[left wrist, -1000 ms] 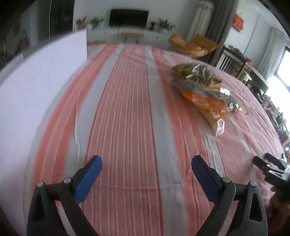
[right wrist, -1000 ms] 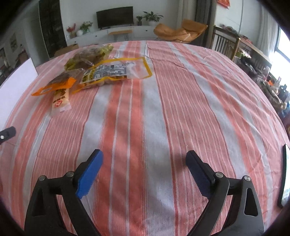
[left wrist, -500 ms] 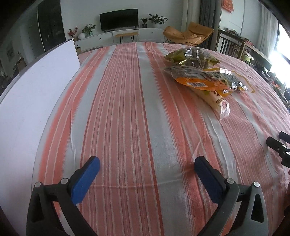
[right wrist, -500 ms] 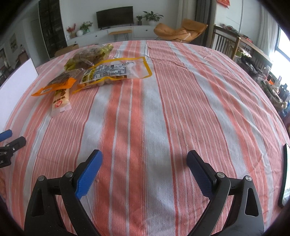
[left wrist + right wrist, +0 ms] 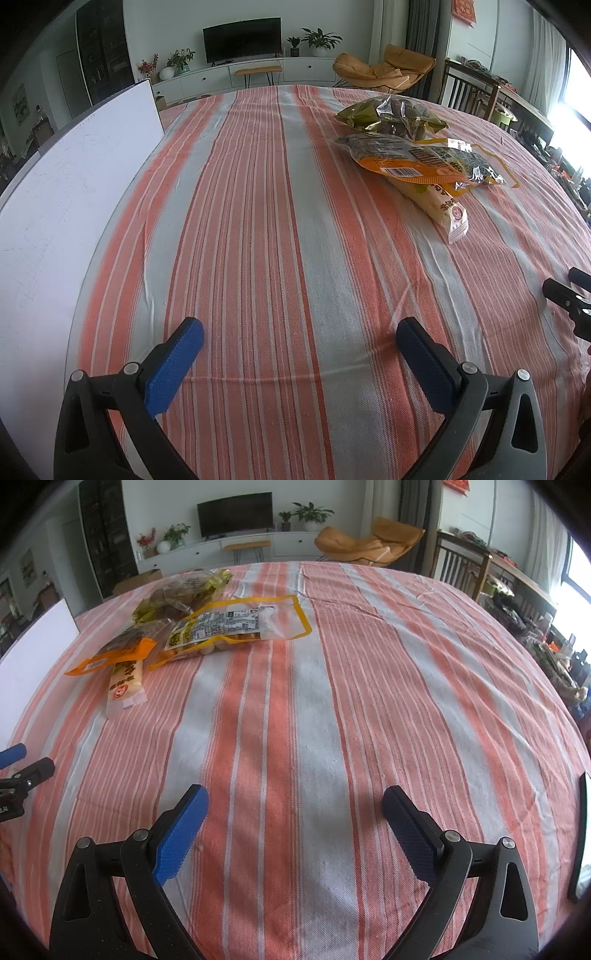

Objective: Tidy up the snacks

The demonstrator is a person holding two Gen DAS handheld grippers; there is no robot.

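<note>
Several snack bags lie in a loose pile on the striped tablecloth (image 5: pixel 277 229). A green-gold bag (image 5: pixel 391 114) is farthest, then an orange bag (image 5: pixel 399 158), a clear yellow-edged bag (image 5: pixel 469 162) and a pale long packet (image 5: pixel 439 203). In the right wrist view they show at upper left: green-gold bag (image 5: pixel 177 594), yellow-edged bag (image 5: pixel 229 626), orange bag (image 5: pixel 114 650), pale packet (image 5: pixel 125 686). My left gripper (image 5: pixel 299 328) is open and empty over the cloth, well short of the pile. My right gripper (image 5: pixel 295 801) is open and empty over bare cloth.
A white board (image 5: pixel 62 206) stands along the table's left edge; it also shows in the right wrist view (image 5: pixel 33 646). A dark flat object (image 5: pixel 580 834) lies at the right edge. The right gripper's tips (image 5: pixel 565 291) show at the left view's right edge.
The left wrist view has swung right and steadied, bringing the snack pile closer to centre. The left gripper's tips have come into the right view's left edge. Both grippers stay open.
</note>
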